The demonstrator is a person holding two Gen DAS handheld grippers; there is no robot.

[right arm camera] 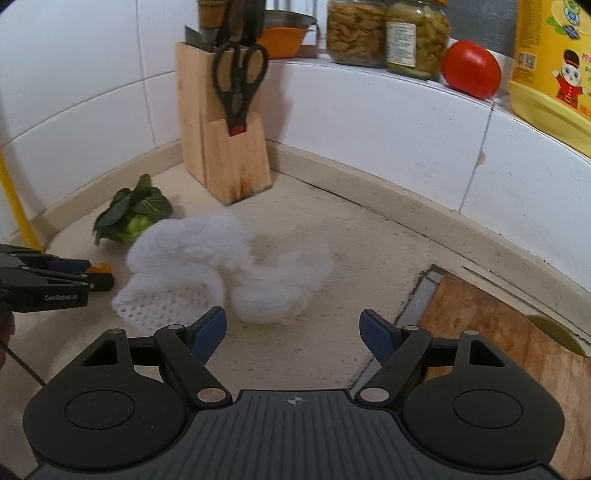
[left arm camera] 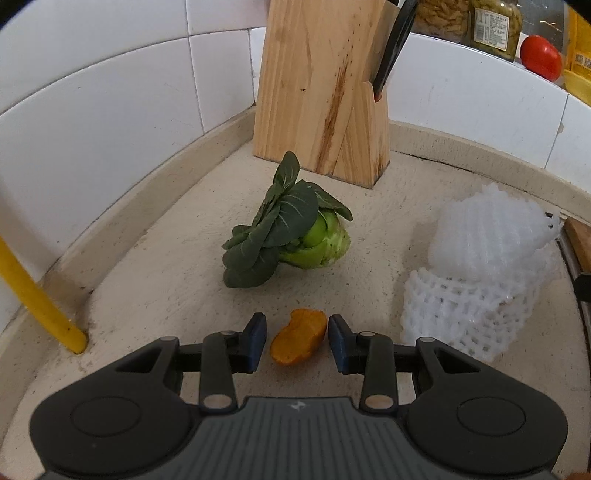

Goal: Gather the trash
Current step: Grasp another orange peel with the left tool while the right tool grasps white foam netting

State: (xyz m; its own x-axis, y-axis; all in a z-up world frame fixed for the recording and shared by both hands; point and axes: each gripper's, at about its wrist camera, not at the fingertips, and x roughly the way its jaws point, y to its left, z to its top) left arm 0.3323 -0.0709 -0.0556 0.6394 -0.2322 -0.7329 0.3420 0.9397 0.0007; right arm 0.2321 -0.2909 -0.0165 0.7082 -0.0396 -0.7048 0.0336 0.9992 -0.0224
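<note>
An orange peel (left arm camera: 299, 341) lies on the beige counter between the open jaws of my left gripper (left arm camera: 297, 341), which straddles it without closing. A small bok choy (left arm camera: 288, 232) lies just beyond it. White foam fruit nets (left arm camera: 484, 273) lie to the right. In the right wrist view my right gripper (right arm camera: 291, 332) is open and empty, just short of the foam nets (right arm camera: 184, 273) and a clear crumpled plastic piece (right arm camera: 273, 295). The left gripper (right arm camera: 88, 277) shows at the left edge with the peel (right arm camera: 101, 266) between its fingers.
A wooden knife block (left arm camera: 321, 92) with scissors (right arm camera: 240, 77) stands in the tiled corner. A ledge holds jars (right arm camera: 388, 33), a tomato (right arm camera: 471, 68) and a yellow bottle (right arm camera: 554, 55). A wooden cutting board (right arm camera: 498, 343) lies right. A yellow pipe (left arm camera: 37, 295) stands left.
</note>
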